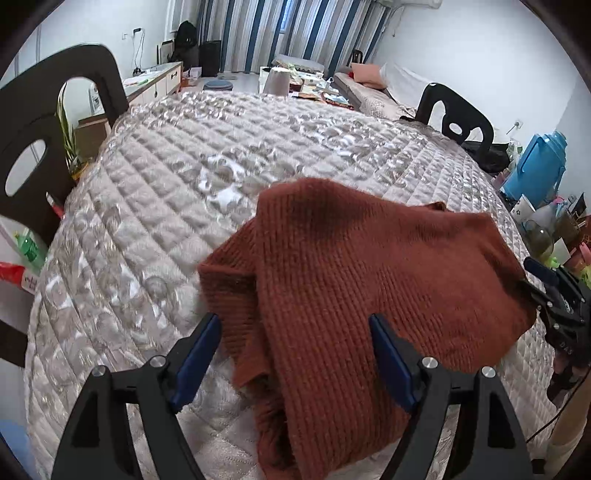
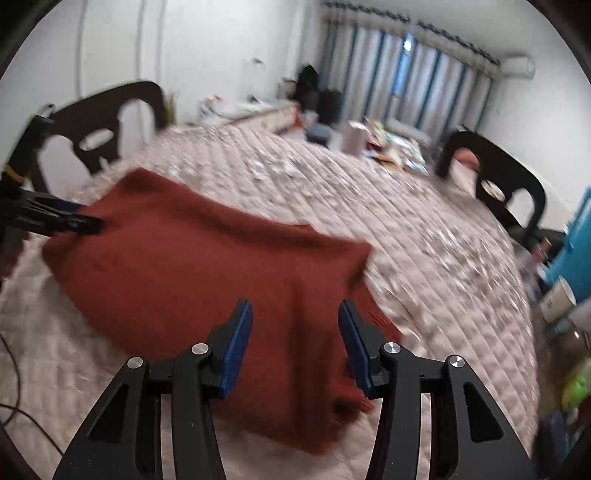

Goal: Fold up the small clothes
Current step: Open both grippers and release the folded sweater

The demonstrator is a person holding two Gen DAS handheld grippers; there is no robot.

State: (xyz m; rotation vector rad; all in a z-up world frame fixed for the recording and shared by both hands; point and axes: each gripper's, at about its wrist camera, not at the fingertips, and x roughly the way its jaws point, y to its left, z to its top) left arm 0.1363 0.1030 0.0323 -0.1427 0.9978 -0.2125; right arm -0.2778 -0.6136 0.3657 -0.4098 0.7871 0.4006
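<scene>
You are holding both the left claw (image 1: pixel 295 354) and the right claw (image 2: pixel 295 343) spread, pinching nothing, over the rust knit sweater (image 1: pixel 369 280) lying folded on the quilted bench (image 1: pixel 147 206), so a low pad is risking snagging and dragging the fold open.

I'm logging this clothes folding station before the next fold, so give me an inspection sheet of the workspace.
Surface: round table under a quilted cover with a clear glossy sheet.
Job's things: rust-red knit sweater, partly folded, lying flat near the front edge.
Clutter: blue thermos, cups and bottles at the right rim.
Grippers: left tool open above the sweater's left part; right tool open over its right part; neither grips the cloth.
Cables: dark cable on the cover at the left edge of the right wrist view.
Surroundings: dark chairs, striped curtains, sofa, cluttered low table.
</scene>
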